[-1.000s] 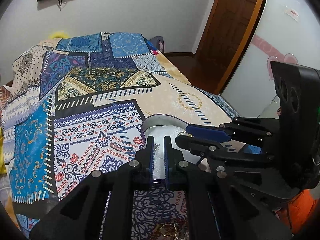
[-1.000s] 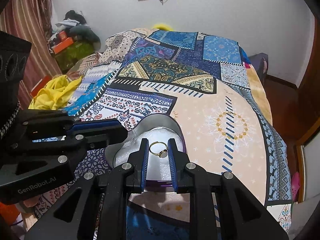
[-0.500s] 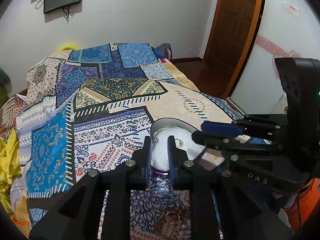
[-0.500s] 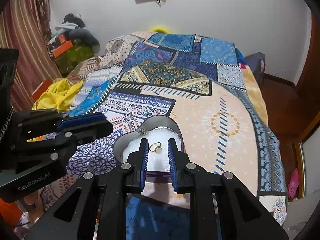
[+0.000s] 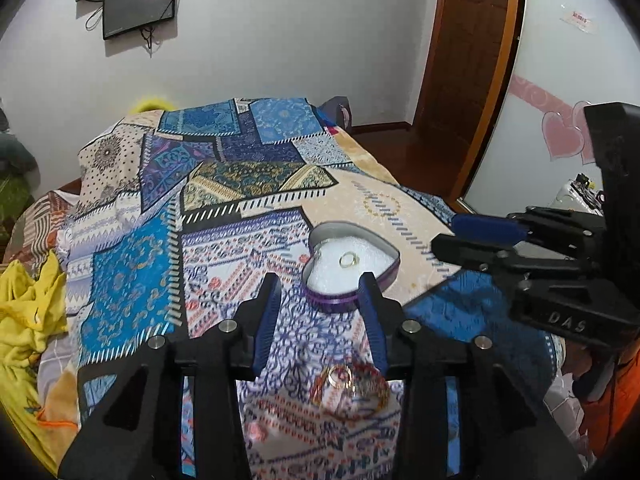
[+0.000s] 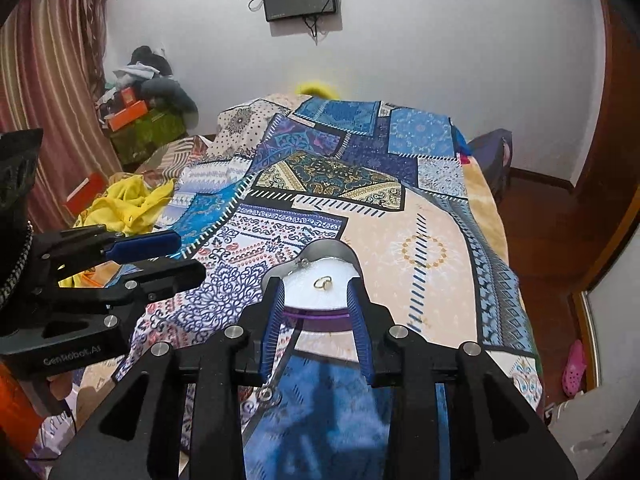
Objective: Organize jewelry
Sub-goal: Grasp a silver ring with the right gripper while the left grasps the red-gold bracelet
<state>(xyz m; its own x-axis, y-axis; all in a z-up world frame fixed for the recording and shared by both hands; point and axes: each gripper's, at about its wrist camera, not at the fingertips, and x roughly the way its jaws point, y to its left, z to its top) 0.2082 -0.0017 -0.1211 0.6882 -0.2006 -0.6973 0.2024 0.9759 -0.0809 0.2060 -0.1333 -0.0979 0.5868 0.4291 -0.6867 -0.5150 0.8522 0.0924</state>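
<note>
A heart-shaped tin (image 5: 392, 248) with white padding sits on the patterned bedspread; it also shows in the right wrist view (image 6: 340, 250). A gold ring (image 5: 348, 259) lies on the padding, also seen in the right wrist view (image 6: 322, 282). A small silver piece (image 6: 304, 262) lies at the tin's back-left rim. My left gripper (image 5: 322, 284) is open and empty, just in front of the tin. My right gripper (image 6: 316, 286) is open and empty, pulled back from the tin. A pile of gold jewelry (image 5: 350, 386) lies on the bed below the left fingers.
The patchwork bedspread (image 5: 224, 208) covers the bed. Yellow cloth (image 5: 28, 312) lies at the left edge. A small round piece (image 6: 266, 394) lies on the blue patch near the right gripper. A wooden door (image 5: 468, 64) stands at the back right. Clutter (image 6: 136, 112) is piled by the curtain.
Both grippers have opened and drawn back from the tin. The gold ring, held by the right gripper a second ago, now lies on the padding. The small silver piece has left the left gripper.
</note>
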